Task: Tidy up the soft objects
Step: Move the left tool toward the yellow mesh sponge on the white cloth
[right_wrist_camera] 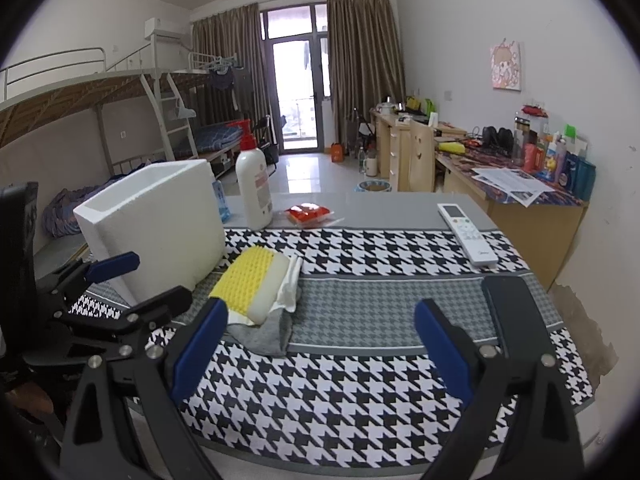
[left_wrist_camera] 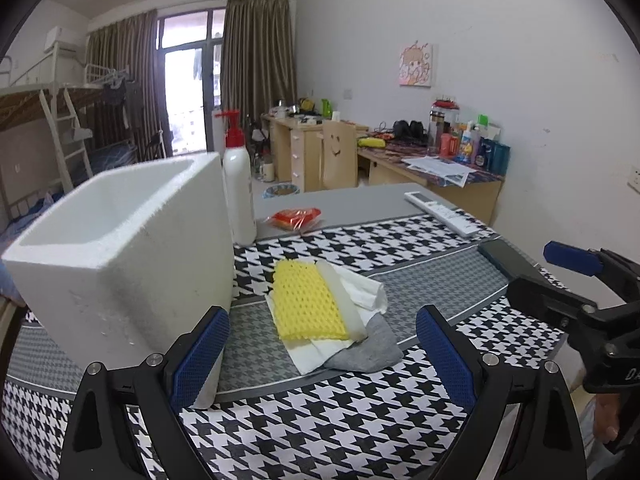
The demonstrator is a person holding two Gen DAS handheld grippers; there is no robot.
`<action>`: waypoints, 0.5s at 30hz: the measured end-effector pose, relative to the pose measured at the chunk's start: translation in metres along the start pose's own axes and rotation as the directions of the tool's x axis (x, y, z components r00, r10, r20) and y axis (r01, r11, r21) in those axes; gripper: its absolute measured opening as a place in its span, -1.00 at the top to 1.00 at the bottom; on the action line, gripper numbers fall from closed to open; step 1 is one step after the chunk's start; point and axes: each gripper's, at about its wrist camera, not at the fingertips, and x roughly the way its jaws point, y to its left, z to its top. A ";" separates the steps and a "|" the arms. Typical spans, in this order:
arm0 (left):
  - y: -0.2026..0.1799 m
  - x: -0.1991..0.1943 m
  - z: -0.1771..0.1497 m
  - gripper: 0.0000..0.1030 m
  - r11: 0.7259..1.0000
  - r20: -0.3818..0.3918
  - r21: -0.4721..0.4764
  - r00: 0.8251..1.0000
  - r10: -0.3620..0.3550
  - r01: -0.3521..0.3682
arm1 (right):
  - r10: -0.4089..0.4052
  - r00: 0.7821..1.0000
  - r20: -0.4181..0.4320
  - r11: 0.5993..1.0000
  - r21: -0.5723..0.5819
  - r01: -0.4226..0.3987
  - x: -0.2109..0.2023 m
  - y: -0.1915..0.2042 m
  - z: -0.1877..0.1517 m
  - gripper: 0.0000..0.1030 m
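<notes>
While both grippers hung above the near edge of the table, nothing of the sorting looked done. The left gripper (left_wrist_camera: 322, 354) had its blue pads spread wide with nothing between them, and the right gripper (right_wrist_camera: 320, 350) was likewise released and empty.

At the centre of the left wrist view the soft things lay in one loose stack on the houndstooth cloth (left_wrist_camera: 360, 432): a yellow foam net (left_wrist_camera: 306, 300) on top, a pale foam sheet (left_wrist_camera: 344, 300) along its right side, white tissue (left_wrist_camera: 366, 290) under and beyond that, and a grey cloth (left_wrist_camera: 370, 346) at the bottom, poking out towards the lower right. The stack sat just beside the white foam box (left_wrist_camera: 120, 248), which filled the left of the frame; what showed of its inside looked bare, though its floor was hidden.

Towards the top of the table stood a pump bottle (left_wrist_camera: 239, 188), a red packet (left_wrist_camera: 295, 217) and a remote (left_wrist_camera: 442, 213), apart from the stack.

By my judgement the whole task was left: each soft piece had yet to be lifted and, most likely, placed in the box.
</notes>
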 end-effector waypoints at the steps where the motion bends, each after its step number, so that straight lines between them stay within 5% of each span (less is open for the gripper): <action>1: -0.001 0.003 0.000 -0.84 1.000 -0.006 0.001 1.000 0.000 0.000 | 0.002 1.000 -0.003 1.000 -0.002 -0.002 0.002 -0.001 0.000 -0.87; 15: 0.008 0.037 0.006 -0.84 0.998 -0.023 -0.006 0.998 0.065 -0.065 | 0.014 0.999 -0.048 1.000 -0.003 -0.014 0.025 -0.008 0.007 -0.87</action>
